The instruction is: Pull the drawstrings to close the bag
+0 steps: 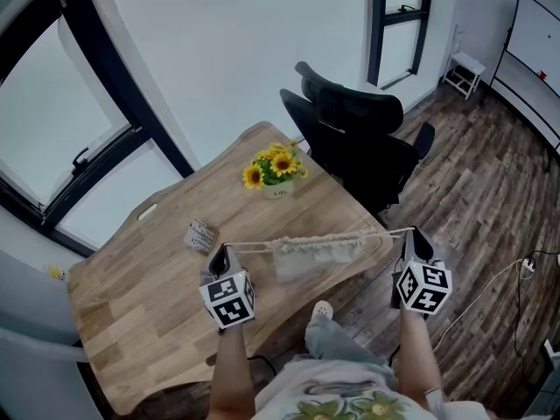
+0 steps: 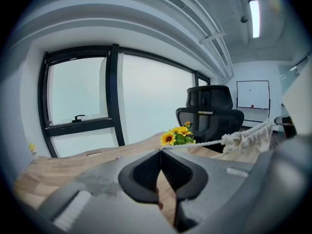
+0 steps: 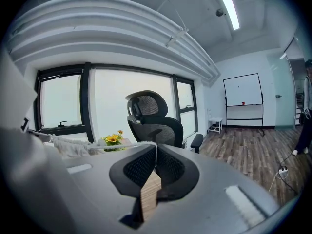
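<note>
A pale cloth drawstring bag [image 1: 308,257] hangs above the wooden table's [image 1: 131,296] near edge, its mouth gathered into tight folds. A white drawstring [image 1: 254,246] runs taut from the bag's left side into my left gripper [image 1: 222,254], which is shut on it. A second cord [image 1: 385,233] stretches right to my right gripper [image 1: 412,233], shut on that cord off the table's edge. In the left gripper view the cord [image 2: 204,143] leaves the closed jaws of the left gripper [image 2: 160,151] toward the bag [image 2: 246,143]. The right gripper view has the cord [image 3: 122,146] entering the right gripper [image 3: 155,147] from the bag [image 3: 66,146].
A pot of sunflowers [image 1: 276,171] stands at the table's far edge, and a small packet [image 1: 200,234] lies left of the bag. A black office chair [image 1: 350,134] sits beyond the table's right corner. A cable [image 1: 490,283] trails over the wood floor at right.
</note>
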### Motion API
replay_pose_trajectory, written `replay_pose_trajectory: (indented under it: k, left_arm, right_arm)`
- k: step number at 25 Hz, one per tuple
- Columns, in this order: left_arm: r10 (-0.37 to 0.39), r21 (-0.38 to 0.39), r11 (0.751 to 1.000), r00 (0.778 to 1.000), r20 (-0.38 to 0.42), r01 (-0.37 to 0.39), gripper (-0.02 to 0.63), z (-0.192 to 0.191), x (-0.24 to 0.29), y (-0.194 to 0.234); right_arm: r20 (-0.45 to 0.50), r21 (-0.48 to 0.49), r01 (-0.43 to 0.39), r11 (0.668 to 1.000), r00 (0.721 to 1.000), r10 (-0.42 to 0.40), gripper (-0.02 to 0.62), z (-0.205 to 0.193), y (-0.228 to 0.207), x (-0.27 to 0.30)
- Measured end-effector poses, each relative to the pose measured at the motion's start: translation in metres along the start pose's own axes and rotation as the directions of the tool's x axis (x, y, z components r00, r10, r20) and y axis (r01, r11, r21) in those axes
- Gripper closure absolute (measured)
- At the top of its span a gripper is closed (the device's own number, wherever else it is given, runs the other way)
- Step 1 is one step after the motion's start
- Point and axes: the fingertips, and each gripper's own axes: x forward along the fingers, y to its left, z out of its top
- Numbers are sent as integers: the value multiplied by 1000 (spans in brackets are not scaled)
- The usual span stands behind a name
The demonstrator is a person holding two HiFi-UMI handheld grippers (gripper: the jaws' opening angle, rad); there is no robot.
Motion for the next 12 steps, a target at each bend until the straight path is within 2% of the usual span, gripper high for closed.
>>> replay_pose_trajectory:
  k: [12]
  left_arm:
    - [23, 1, 1000, 1000, 4, -23, 596, 2, 0, 15]
  right_arm:
    - [14, 29, 29, 999, 999, -30, 588, 6, -13, -1]
